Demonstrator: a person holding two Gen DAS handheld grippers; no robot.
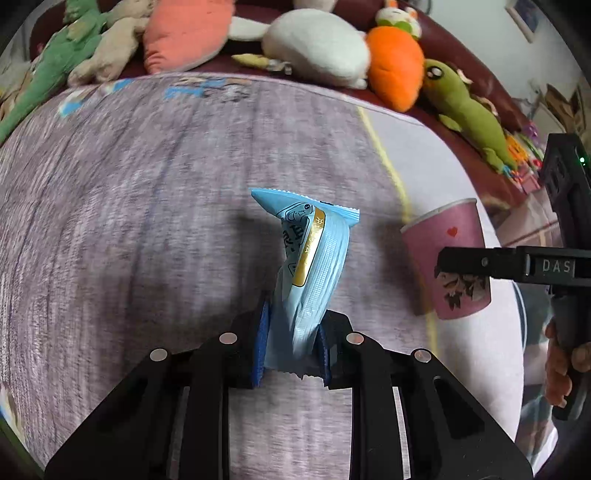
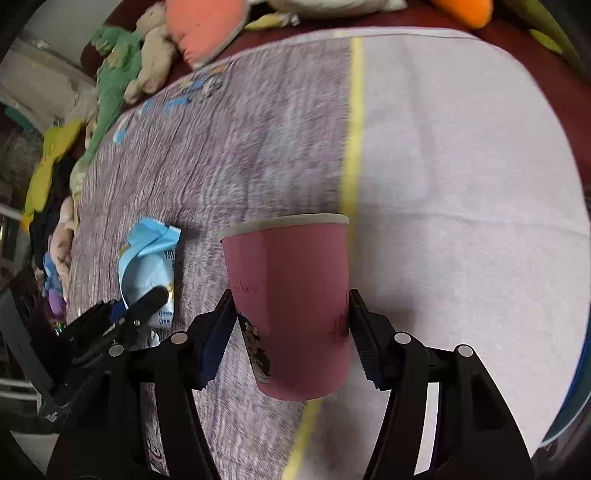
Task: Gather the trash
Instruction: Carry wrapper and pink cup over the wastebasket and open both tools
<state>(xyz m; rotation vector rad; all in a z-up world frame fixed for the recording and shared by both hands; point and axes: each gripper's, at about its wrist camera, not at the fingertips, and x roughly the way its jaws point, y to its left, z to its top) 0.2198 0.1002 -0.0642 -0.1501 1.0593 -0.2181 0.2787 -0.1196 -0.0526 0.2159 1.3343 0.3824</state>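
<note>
My left gripper (image 1: pixel 291 341) is shut on a light blue snack wrapper (image 1: pixel 314 254), which sticks up from between its blue pads above the purple-grey cloth. The same wrapper (image 2: pixel 149 258) and the left gripper (image 2: pixel 122 314) show at the left of the right wrist view. My right gripper (image 2: pixel 291 328) is shut on a pink paper cup (image 2: pixel 291 306), held upright and tilted slightly, off the cloth. The cup (image 1: pixel 448 258) and the right gripper (image 1: pixel 465 264) also appear at the right of the left wrist view.
A patterned cloth (image 1: pixel 129 203) with a yellow stripe (image 2: pixel 352 147) covers the round surface. Plush toys line its far edge: a salmon carrot cushion (image 1: pixel 184 33), an orange carrot (image 1: pixel 395 70), a white plush (image 1: pixel 317 48), green dinosaurs (image 1: pixel 465 107).
</note>
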